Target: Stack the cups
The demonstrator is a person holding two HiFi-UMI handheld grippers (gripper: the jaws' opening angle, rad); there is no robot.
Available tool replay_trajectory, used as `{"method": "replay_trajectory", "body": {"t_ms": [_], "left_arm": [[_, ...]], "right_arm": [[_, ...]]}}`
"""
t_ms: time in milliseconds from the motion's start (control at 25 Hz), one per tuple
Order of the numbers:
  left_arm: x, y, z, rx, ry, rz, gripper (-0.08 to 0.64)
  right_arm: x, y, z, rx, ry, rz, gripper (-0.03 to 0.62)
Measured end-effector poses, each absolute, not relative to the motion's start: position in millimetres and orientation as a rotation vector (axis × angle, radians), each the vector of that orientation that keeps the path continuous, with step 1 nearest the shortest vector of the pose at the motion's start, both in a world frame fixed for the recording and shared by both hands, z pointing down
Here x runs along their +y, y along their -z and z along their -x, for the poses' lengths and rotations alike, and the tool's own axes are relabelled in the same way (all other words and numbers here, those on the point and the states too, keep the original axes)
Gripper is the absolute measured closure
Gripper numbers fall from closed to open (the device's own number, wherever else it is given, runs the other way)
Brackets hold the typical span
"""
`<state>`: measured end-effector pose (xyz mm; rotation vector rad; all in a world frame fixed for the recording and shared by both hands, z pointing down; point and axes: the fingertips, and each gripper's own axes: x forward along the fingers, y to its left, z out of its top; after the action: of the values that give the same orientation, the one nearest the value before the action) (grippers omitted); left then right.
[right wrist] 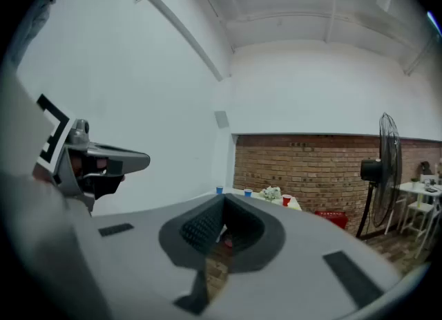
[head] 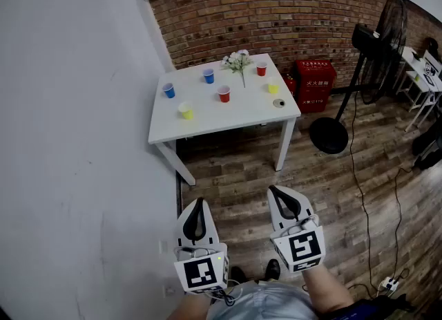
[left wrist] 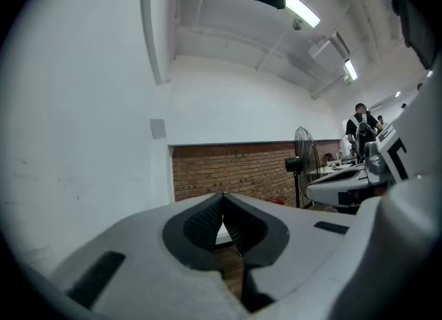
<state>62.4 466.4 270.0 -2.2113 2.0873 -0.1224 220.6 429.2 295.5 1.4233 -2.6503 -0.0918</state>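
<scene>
Head view: we hold left gripper and right gripper closed, empty.
Cups dot the table well ahead.

Blue cups: left blue cup and back blue cup, upright, far ahead of the left gripper.
Red cups: middle red cup ahead between both grippers; back red cup farthest ahead of the right gripper.
Yellow cups: near yellow cup closest to the left gripper (though well apart); right yellow cup ahead of the right gripper.
Stacking: none, all six apart.
</scene>
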Motion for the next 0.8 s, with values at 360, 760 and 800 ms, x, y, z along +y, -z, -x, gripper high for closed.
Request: {"method": "replay_trajectory", "body": {"t_ms": [360, 760, 800], "left_arm": [[457, -275, -84, 2.091, 0.128, 2.213, 0.551], [444, -288, -114, 2.160, 0.170, 2.140, 0.551], [442, -290, -114, 2.169, 0.176, 2.135, 0.551]], "right_arm": [[424, -302, -236, -2.659, 0.044, -1.386, 0.589], [394, -320, -274, -2.725, 0.005, -1.319, 0.346], [391, -321, -275, -2.722, 0.008, -1.319, 0.353]]}}
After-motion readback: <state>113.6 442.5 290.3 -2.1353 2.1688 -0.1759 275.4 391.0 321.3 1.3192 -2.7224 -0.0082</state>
